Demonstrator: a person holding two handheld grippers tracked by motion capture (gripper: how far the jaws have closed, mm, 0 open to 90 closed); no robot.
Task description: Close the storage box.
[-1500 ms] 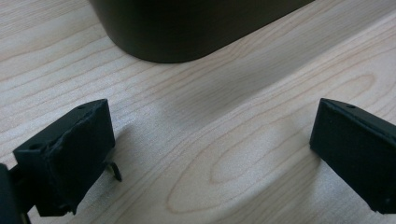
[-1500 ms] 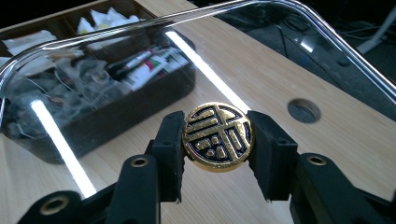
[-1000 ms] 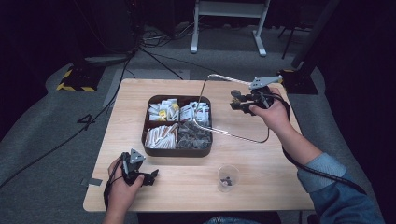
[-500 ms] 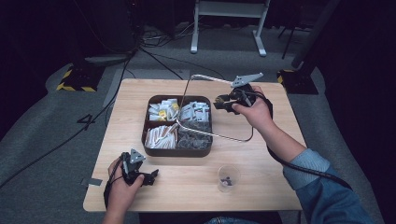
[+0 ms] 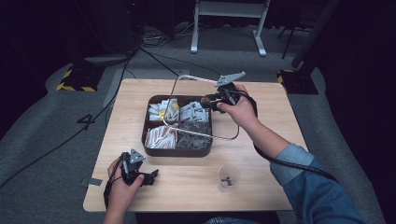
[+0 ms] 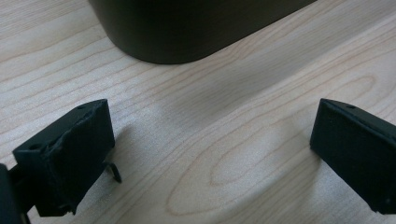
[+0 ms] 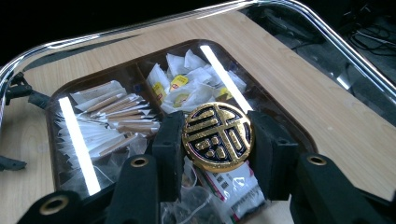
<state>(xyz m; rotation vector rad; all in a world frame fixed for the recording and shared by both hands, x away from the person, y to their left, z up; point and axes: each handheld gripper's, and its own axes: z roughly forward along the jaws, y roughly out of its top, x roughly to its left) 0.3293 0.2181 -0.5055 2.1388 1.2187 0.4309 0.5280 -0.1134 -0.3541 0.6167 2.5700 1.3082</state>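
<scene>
Glass lid (image 5: 201,105), chrome-rimmed, is held by its gold knob (image 7: 217,137) in my right gripper (image 7: 215,140), jaws clamped on either side of the knob, above the dark compartment tray (image 5: 154,150) of sachets (image 5: 161,136). It hangs tilted, not seated. Risk, in my judgement: the round knob could pivot between the pads, letting the lid swing and strike the tray wall or drop askew. My left gripper (image 6: 210,154) rests on the table (image 5: 261,186) near the tray, jaws wide, holding nothing. A plastic cup (image 5: 229,178) stands near the front edge.
</scene>
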